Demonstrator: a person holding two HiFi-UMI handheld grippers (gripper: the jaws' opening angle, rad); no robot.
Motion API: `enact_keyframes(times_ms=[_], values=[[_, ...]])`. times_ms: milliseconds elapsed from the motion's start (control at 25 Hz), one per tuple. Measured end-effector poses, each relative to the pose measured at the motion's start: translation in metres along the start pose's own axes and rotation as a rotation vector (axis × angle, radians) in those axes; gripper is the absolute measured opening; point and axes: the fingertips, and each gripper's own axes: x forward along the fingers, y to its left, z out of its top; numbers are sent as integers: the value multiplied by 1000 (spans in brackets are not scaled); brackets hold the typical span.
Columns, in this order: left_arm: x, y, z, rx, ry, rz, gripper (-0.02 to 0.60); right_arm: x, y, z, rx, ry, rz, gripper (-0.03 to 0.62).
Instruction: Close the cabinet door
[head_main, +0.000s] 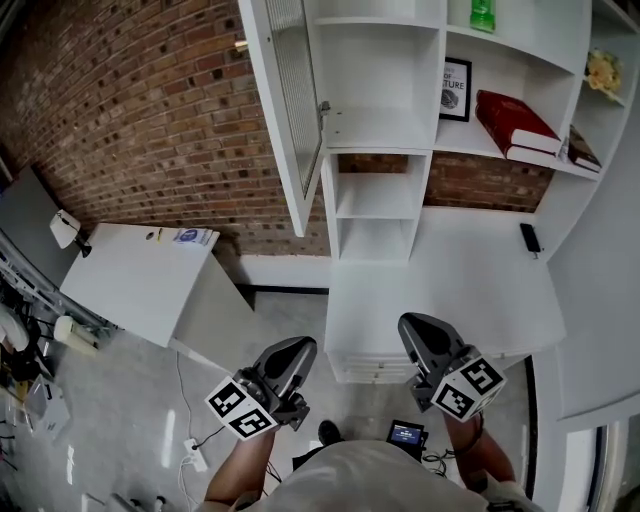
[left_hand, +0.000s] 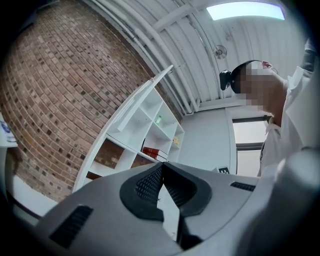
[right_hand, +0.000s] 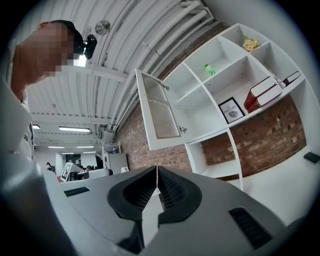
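Note:
The white cabinet door (head_main: 285, 100) with a ribbed glass panel stands swung open to the left of the white shelf unit (head_main: 385, 110) on the brick wall. It also shows in the left gripper view (left_hand: 145, 95) and the right gripper view (right_hand: 160, 112). My left gripper (head_main: 305, 347) is low, below the door and well apart from it. Its jaws are shut with nothing between them (left_hand: 162, 165). My right gripper (head_main: 408, 325) is beside it over the counter's front, also shut and empty (right_hand: 157, 169). Neither touches the door.
The shelves hold red books (head_main: 515, 125), a framed picture (head_main: 455, 88) and a green bottle (head_main: 482, 14). A white counter (head_main: 480, 290) bears a small black object (head_main: 530, 237). At left stands a white slanted cabinet (head_main: 135, 275). A power strip (head_main: 193, 455) lies on the floor.

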Motion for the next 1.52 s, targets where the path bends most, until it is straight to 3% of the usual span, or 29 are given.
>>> enact_keyframes(times_ms=[320,720,1320,1520], values=[[3,47,34,27,2,-41,8,41,6,4,-22,-22,-54,28],[18,69,56,53,-1,-94,8,59,-1,4,-32,-23,-109,28],[59,89,96,132,-88,-53,9,73,-24,34,-111,-17,-27,28],[69,92,122,198,-111,-50,8,80,-22,53,-162,-41,3,28]])
